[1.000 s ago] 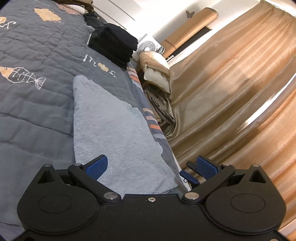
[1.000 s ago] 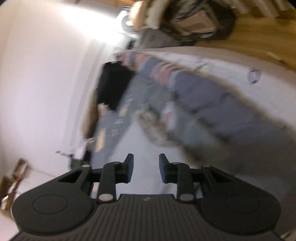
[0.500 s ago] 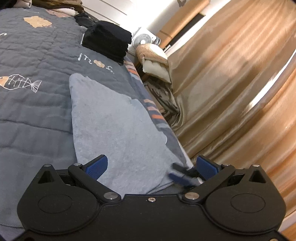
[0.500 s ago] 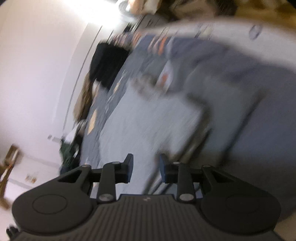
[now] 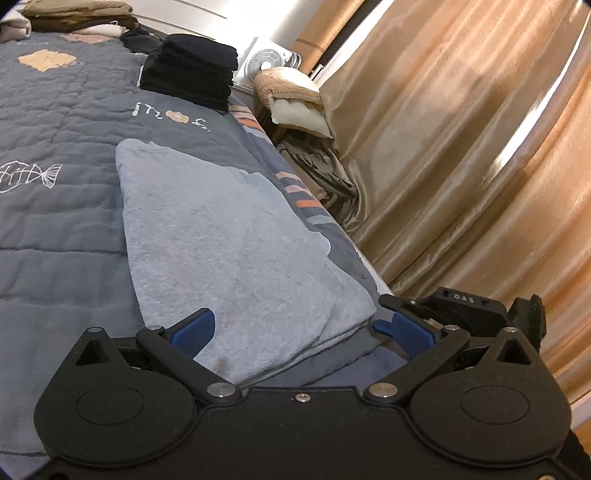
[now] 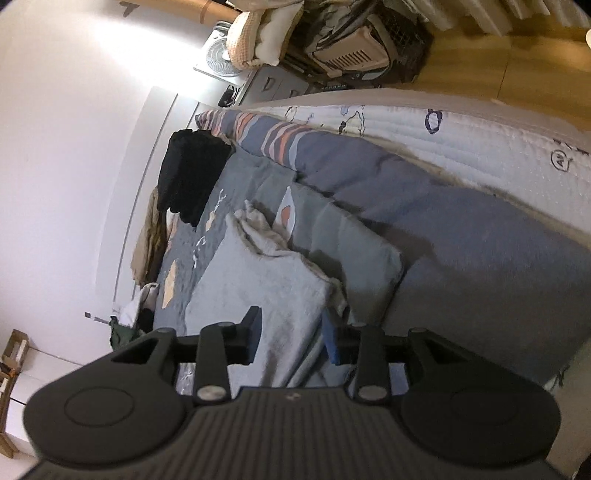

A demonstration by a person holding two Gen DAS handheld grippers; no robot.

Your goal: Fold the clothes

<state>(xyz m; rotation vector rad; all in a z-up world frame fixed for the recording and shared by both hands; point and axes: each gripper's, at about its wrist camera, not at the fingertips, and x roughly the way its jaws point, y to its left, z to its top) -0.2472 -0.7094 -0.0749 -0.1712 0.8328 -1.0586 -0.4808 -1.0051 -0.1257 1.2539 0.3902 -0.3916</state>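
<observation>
A grey-blue folded garment (image 5: 229, 236) lies on the dark grey quilt (image 5: 55, 221) near the bed's right edge. My left gripper (image 5: 303, 328) is open wide, its blue pads (image 5: 195, 330) on either side of the garment's near edge without pressing it. The black body of the right gripper (image 5: 461, 306) shows at the garment's near right corner. In the right wrist view the garment (image 6: 266, 280) has a rumpled far end. My right gripper (image 6: 291, 332) stands over its near edge, jaws opening, cloth seen between the fingers but not pinched.
A stack of folded black clothes (image 5: 192, 74) sits farther along the quilt, with brown clothes (image 5: 74, 14) behind it. Beside the bed are a white fan (image 5: 269, 61), a cushion pile (image 5: 291, 96), a crate (image 6: 351, 55) and tan curtains (image 5: 461, 147). The mattress side (image 6: 480, 147) drops to the floor.
The left view has rolled and closed in on the garment's near edge. The right gripper swung from the bed's side onto the garment and now shows in the left view; its jaws stand slightly wider.
</observation>
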